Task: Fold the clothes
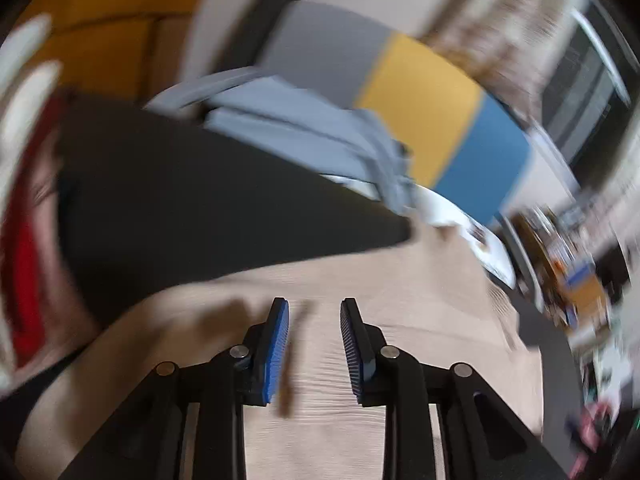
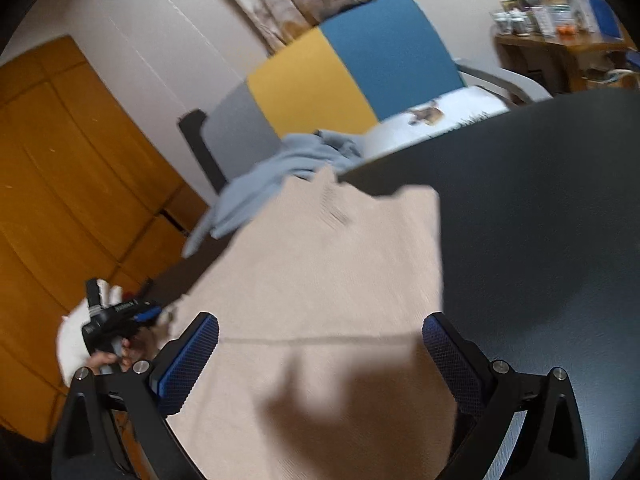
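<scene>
A beige knitted garment (image 2: 332, 280) lies spread flat on the dark table (image 2: 540, 220); the left wrist view shows the same beige garment (image 1: 360, 288) under blur. My left gripper (image 1: 314, 350) hovers just above the knit with its blue pads apart and nothing between them. My right gripper (image 2: 320, 356) is open wide over the near part of the garment, one finger at each side. The left gripper (image 2: 148, 314) also appears in the right wrist view at the garment's left edge, held by a hand. A grey-blue garment (image 2: 280, 168) lies heaped past the table's far edge.
A chair with grey, yellow and blue back panels (image 2: 344, 72) stands behind the table, a white cushion (image 2: 440, 116) on its seat. Orange wooden doors (image 2: 72, 168) fill the left. A cluttered wooden shelf (image 2: 560, 40) is at far right. Red fabric (image 1: 28, 272) shows at left.
</scene>
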The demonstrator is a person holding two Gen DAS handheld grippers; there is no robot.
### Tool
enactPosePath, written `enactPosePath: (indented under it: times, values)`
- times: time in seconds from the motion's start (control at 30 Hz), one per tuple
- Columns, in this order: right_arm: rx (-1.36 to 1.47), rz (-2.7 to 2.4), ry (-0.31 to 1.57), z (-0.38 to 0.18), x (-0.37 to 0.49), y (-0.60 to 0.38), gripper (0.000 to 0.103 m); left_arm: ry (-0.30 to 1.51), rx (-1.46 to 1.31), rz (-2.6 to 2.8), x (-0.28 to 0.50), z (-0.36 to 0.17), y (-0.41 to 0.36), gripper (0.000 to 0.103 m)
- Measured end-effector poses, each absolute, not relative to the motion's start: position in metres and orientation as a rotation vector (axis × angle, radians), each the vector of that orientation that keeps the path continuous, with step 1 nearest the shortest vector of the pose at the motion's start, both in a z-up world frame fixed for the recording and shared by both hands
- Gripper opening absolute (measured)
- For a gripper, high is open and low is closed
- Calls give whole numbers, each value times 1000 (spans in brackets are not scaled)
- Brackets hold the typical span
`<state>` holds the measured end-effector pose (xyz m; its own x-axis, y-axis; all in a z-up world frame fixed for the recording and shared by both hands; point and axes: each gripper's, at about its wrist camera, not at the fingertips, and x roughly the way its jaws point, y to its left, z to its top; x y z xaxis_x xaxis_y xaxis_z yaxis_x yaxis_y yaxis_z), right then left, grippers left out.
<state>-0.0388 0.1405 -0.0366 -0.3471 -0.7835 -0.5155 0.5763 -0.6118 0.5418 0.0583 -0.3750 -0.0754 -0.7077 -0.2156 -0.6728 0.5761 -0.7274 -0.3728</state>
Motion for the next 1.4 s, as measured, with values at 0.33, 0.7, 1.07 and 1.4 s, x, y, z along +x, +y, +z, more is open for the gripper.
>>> enactPosePath:
  times: [0.33,0.7,1.07,1.4]
  values:
    - [1054,-2079,-238,-63,-132,54,103,597,1032,-2536,9,-114,-338,29]
    - [1059,-2110,-394,-106,-149,87,103,644,1050,-2547,3,-125,-340,29]
    - [1134,-2040,-266,-72,-168,69,103,678,1062,-2691,-70,-68,-379,42]
    - [1148,-1965,108,-53,-256,-52,103,699,1273,-2686,-196,-90,-416,60]
